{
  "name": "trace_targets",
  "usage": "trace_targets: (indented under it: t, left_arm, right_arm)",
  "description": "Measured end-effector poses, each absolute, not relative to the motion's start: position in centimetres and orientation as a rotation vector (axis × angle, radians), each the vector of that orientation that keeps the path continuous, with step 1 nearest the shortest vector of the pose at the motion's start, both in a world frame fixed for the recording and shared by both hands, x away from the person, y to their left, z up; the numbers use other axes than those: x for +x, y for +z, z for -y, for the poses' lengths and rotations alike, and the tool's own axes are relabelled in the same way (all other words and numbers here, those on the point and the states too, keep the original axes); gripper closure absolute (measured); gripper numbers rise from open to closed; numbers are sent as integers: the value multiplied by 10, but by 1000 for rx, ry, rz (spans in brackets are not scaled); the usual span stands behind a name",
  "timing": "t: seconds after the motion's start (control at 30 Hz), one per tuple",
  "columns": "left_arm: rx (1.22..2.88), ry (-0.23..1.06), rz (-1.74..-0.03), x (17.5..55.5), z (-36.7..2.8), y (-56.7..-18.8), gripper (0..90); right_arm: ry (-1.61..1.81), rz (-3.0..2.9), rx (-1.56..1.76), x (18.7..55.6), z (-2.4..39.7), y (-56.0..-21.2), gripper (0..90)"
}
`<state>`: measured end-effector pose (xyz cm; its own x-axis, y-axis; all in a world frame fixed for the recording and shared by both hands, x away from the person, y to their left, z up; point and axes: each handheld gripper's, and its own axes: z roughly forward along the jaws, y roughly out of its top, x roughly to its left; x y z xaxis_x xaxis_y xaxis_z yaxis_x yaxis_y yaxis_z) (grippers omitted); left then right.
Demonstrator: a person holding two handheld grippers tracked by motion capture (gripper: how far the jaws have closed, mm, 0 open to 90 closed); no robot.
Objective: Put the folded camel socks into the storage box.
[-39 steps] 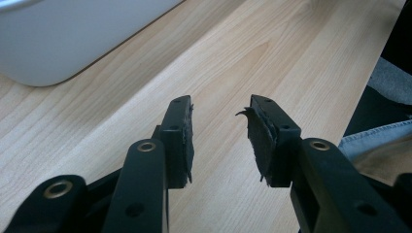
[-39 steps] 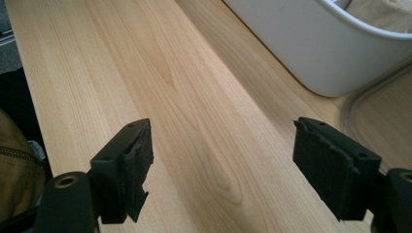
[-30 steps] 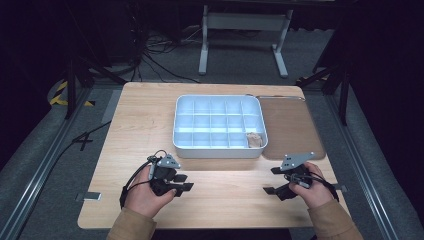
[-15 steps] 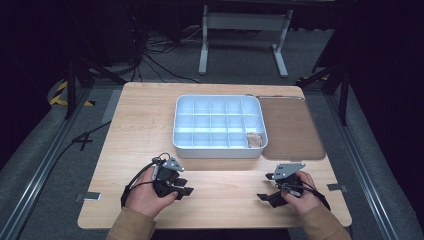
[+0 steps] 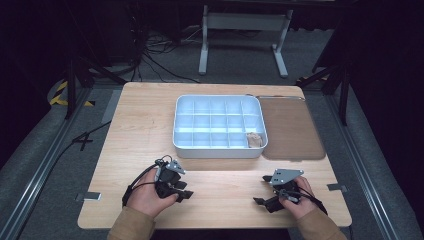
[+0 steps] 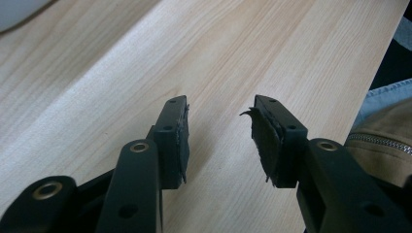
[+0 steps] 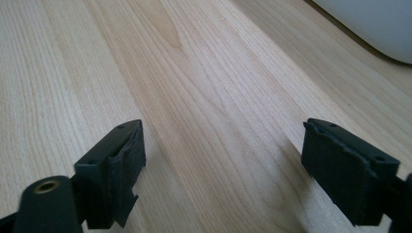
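Both grippers idle near table's front edge, nothing held.
Left gripper (image 6: 218, 141) part open, right gripper (image 7: 221, 177) wide; tray (image 5: 218, 148) has one small item (image 5: 254, 140), work apparently not begun.

right gripper (image 5: 260, 201) drawn nearer, perhaps lower

1. The high view looks forward and down from above the person's side onto the whole pale wooden table (image 5: 140, 130), far enough off to take in the dark floor around it.
2. The left gripper view sits close above the wood, looking along its own two black jaws, which stand apart; a corner of the white compartmented plastic tray (image 6: 14, 12) shows at top left.
3. The right gripper view is equally close and low, jaws wide apart, with the tray's wall at top right.
4. All three views share the tabletop and the tray.
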<state>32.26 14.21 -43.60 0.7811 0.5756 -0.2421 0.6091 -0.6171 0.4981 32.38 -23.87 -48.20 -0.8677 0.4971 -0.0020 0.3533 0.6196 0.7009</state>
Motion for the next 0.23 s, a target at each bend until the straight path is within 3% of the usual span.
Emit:
trace_targets:
  t: [0.23]
  left_arm:
    - [2444, -66, -851, 322, -140, -445, 557]
  right_arm:
    - [1128, -2588, 742, 318, 239, -486, 138]
